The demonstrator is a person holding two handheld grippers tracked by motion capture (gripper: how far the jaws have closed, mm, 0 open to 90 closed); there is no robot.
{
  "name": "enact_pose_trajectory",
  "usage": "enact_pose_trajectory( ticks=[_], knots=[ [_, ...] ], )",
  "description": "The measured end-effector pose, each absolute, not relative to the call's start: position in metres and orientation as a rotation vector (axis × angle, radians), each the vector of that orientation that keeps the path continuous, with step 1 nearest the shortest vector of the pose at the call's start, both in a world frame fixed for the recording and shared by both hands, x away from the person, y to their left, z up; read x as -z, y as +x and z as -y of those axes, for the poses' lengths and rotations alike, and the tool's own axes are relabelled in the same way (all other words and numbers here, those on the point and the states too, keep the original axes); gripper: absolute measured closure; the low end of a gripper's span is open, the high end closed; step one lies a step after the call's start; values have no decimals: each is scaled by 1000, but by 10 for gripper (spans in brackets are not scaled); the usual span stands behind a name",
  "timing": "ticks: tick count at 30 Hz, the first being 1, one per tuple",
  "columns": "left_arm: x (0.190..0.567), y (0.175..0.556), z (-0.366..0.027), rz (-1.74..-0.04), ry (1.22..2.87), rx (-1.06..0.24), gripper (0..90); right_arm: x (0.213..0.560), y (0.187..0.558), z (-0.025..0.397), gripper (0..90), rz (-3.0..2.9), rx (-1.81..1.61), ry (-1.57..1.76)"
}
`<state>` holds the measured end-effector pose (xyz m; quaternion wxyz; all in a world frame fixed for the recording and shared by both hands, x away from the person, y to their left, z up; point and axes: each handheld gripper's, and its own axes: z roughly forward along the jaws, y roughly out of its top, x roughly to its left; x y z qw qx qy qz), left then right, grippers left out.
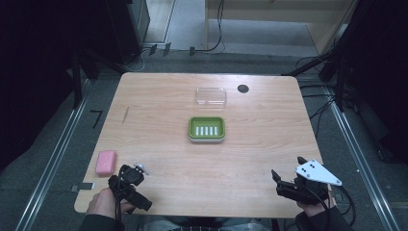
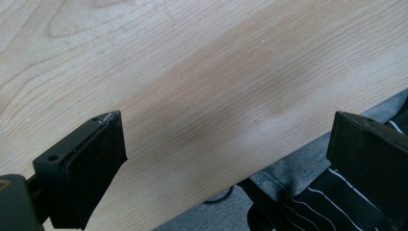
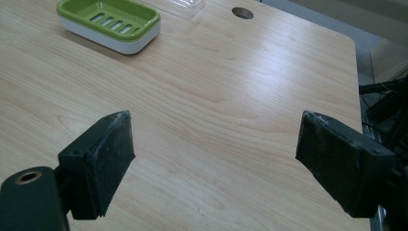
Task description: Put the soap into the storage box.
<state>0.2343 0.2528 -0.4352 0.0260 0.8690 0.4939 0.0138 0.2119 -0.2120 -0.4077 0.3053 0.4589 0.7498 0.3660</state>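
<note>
Pink soap bar (image 1: 106, 162) lies untouched at the near left of the surface (image 1: 159, 101), just beside and to the left of the left claw (image 1: 137, 172).
The bar looks light, stiff and likely slippery, so a hold across its short sides seems safest. The left claw (image 2: 226, 159) stands wide over bare wood with nothing between its jaws; the right claw (image 1: 287, 179), near right, is also spread wide and holds nothing. Counted: one soap bar, one green soap dish (image 1: 207, 128) at the middle, one clear lid (image 1: 210, 96) just beyond the dish, two claws.
</note>
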Motion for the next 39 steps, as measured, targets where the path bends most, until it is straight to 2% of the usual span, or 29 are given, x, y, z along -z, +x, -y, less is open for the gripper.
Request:
enact_pose_trajectory(
  ticks=[39],
  knots=[
    [427, 237, -274, -1613, 2592, -85, 3, 407, 219, 205, 135, -2011, -988, 1185]
  ],
)
